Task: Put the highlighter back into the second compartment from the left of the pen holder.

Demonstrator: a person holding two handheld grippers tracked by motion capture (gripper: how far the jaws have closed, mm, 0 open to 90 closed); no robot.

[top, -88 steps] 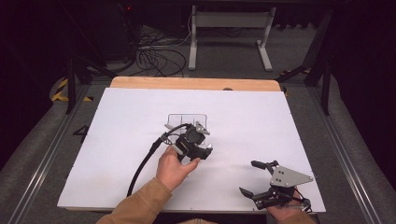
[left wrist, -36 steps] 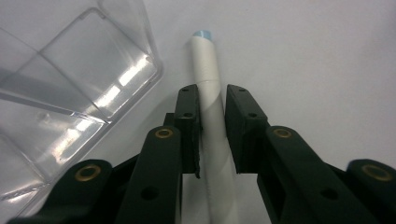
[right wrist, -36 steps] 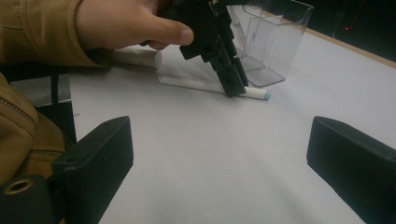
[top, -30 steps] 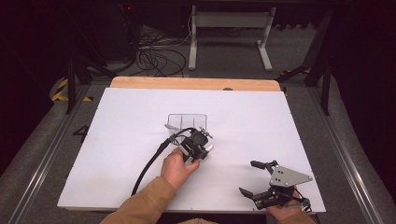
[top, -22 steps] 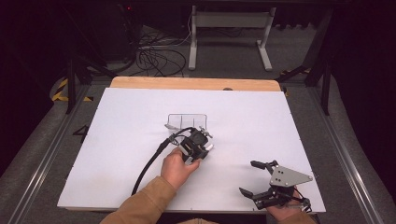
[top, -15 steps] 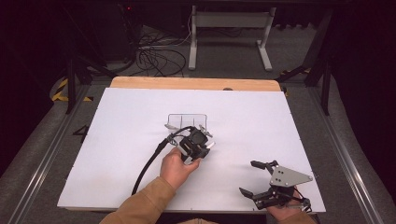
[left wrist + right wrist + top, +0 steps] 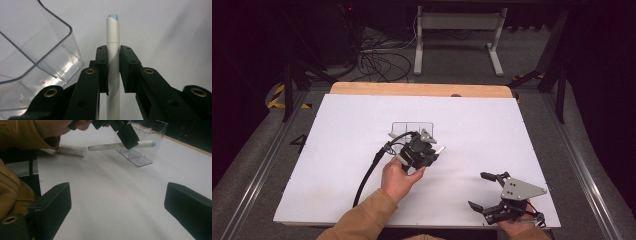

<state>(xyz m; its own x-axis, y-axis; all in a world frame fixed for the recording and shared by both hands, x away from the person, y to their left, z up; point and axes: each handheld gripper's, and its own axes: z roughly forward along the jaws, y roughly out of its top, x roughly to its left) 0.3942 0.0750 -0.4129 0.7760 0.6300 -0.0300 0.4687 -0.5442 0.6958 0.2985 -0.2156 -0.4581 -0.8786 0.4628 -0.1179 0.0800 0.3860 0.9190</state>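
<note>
Claws at work over a white counter [image 7: 337, 150]: the left claw [image 7: 113, 72] is clamped on a white pen [image 7: 113, 50] with a pale blue tip, held off the surface just beside a clear plastic bin [image 7: 37, 62]. The right claw [image 7: 487, 192] rests near the counter's front edge, jaws spread wide and empty. A white cap [image 7: 71, 150] lies on the counter beneath the left hand [image 7: 398, 177].

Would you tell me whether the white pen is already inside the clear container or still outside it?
Outside. The left gripper clamps the white pen beside the clear container, above the table; the container looks empty.
</note>
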